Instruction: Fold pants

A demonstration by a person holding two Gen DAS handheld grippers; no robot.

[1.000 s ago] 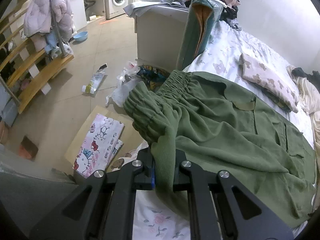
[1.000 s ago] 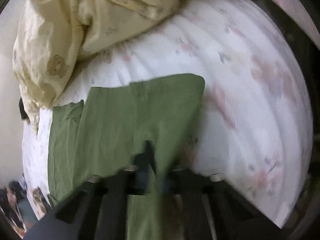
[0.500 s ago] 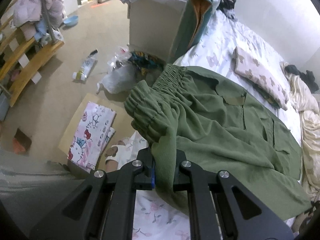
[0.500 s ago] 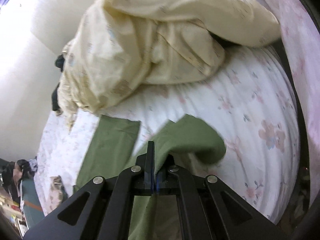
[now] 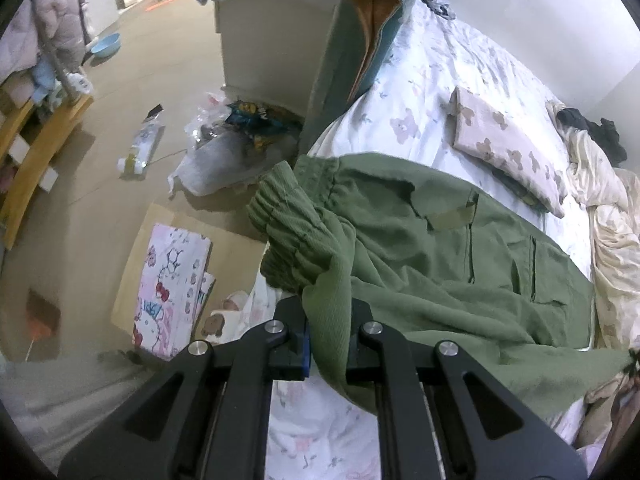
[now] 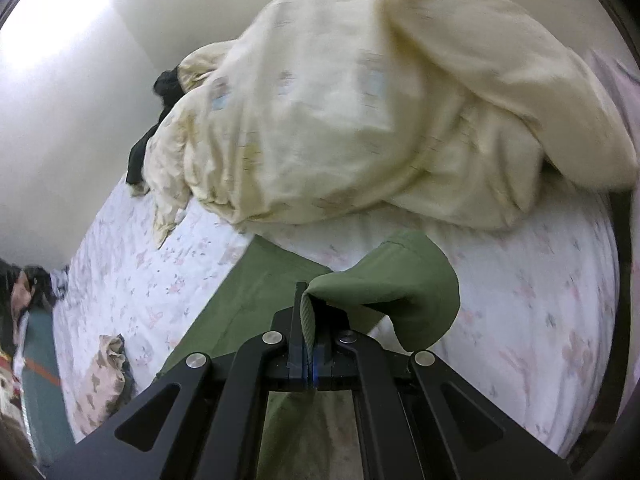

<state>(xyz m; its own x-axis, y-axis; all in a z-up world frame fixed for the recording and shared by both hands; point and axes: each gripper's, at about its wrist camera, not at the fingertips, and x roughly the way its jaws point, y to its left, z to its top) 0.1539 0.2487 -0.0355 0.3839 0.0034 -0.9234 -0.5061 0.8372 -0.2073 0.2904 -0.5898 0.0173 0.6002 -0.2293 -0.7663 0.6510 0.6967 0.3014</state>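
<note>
Green pants [image 5: 440,248] lie across a floral bed sheet [image 5: 432,92], the elastic waistband bunched at the bed's near edge. My left gripper [image 5: 328,340] is shut on a fold of the waistband end and holds it lifted. In the right wrist view my right gripper [image 6: 310,344] is shut on the hem of a pant leg [image 6: 384,288], which curls up over the fingers. The rest of the leg [image 6: 248,300] lies flat on the sheet [image 6: 152,280].
A cream duvet [image 6: 360,120] is heaped just beyond the pant leg. A bear-print pillow [image 5: 512,144] lies beside the pants. A rolled green mat [image 5: 352,52] leans on the bed's end. The floor holds a pink box [image 5: 172,284], bags and a bottle.
My right gripper has lifted the pant hem off the sheet and swung up toward the duvet. My left gripper has stayed shut on the waistband and shifted slightly along the bed.
</note>
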